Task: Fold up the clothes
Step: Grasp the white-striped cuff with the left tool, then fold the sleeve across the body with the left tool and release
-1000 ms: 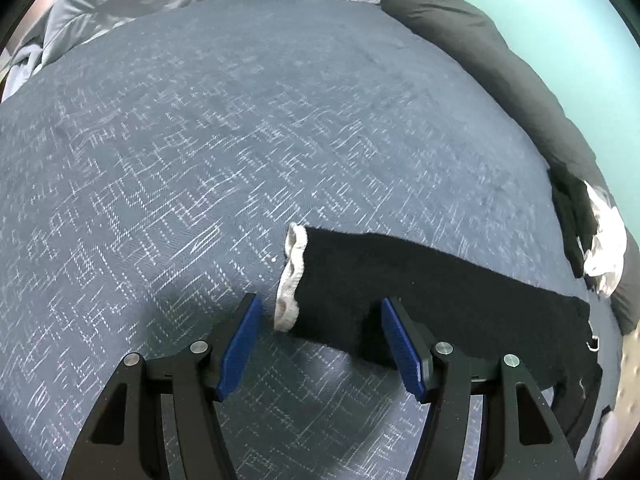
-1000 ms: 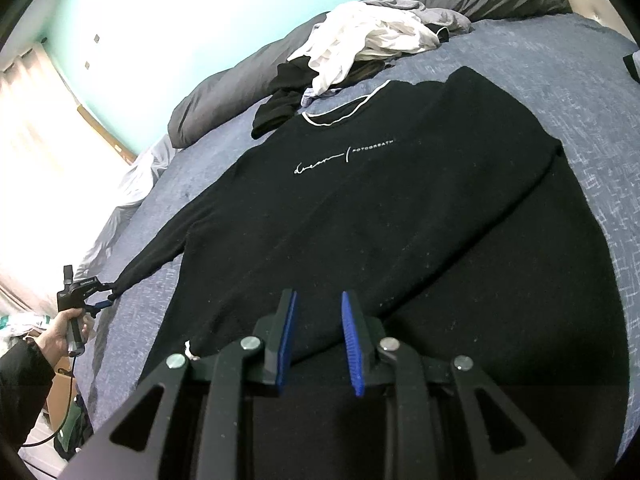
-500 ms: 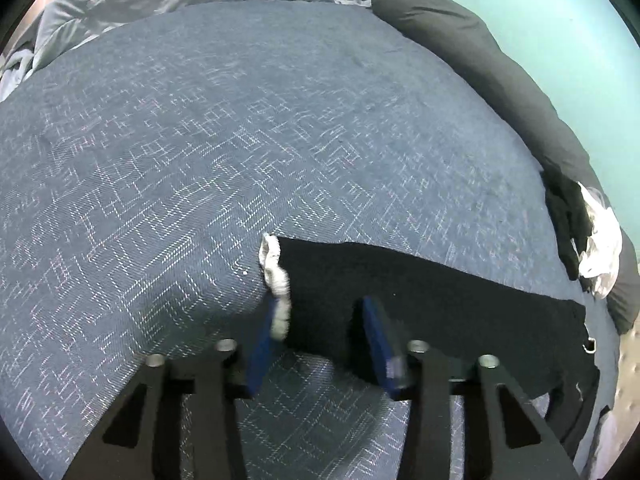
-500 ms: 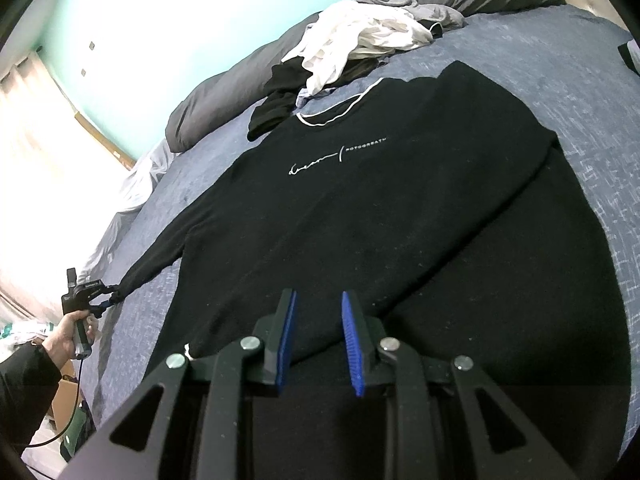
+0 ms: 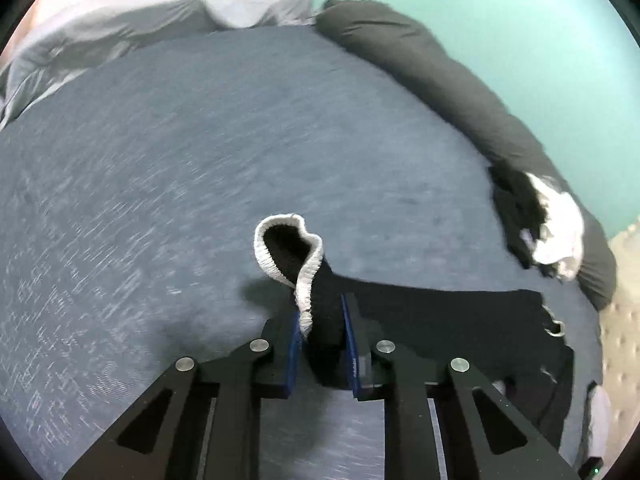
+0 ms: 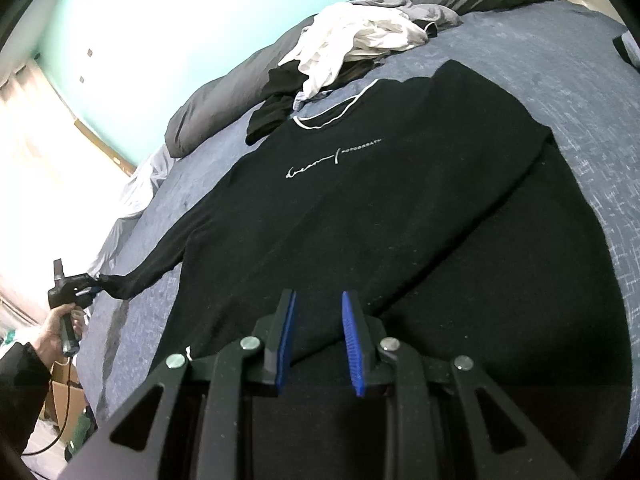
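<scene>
Black sweatshirt [image 6: 400, 208] flat on bed

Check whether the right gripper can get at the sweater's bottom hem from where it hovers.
Probably yes. The right gripper hangs partly open just above the black sweater, whose lower part lies flat beneath the fingers with nothing on top. The left gripper is far off, holding the sleeve cuff.

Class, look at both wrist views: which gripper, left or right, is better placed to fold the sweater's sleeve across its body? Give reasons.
Left. The left gripper is shut on the sleeve by its white cuff. The right gripper hovers above the black sweater, its fingers apart, holding nothing.
</scene>
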Demonstrator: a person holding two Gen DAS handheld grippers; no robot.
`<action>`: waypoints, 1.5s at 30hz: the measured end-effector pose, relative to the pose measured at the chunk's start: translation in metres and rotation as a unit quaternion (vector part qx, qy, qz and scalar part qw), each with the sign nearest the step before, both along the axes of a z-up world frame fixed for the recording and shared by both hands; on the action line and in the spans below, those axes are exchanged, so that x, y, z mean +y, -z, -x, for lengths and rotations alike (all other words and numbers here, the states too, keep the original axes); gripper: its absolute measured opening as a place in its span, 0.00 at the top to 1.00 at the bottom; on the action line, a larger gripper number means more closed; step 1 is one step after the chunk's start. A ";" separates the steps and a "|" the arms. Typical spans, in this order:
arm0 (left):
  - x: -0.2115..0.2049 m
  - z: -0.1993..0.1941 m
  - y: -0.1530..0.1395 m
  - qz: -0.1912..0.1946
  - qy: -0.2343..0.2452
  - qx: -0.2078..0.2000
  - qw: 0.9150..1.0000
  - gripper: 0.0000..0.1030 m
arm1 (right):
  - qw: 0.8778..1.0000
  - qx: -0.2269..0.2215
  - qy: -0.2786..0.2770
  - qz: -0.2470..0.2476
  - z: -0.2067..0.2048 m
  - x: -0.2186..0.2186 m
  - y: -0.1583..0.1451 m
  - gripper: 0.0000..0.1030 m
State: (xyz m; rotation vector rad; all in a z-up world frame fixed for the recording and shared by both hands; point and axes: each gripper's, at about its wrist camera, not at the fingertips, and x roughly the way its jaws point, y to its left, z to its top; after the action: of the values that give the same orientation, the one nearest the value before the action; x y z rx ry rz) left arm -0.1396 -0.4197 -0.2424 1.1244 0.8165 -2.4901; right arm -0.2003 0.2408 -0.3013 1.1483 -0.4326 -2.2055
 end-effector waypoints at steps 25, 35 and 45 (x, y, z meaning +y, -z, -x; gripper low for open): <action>0.276 0.078 -0.130 0.016 0.247 0.073 0.966 0.82 | 0.996 0.002 0.079 0.040 -0.004 0.087 -0.012 0.77; 0.409 0.079 -0.129 0.003 0.350 0.075 0.934 0.82 | 0.994 0.015 0.103 0.039 -0.014 0.121 -0.021 0.76; 0.516 0.072 -0.088 -0.007 0.437 0.035 0.899 0.92 | 0.994 0.018 0.105 0.036 -0.024 0.132 -0.025 0.75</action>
State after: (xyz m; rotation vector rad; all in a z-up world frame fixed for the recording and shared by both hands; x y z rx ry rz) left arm -0.2118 0.0960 -0.1540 1.6915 0.3627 -3.2341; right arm -0.1767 0.3733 -0.2762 1.0644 -0.6375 -2.3647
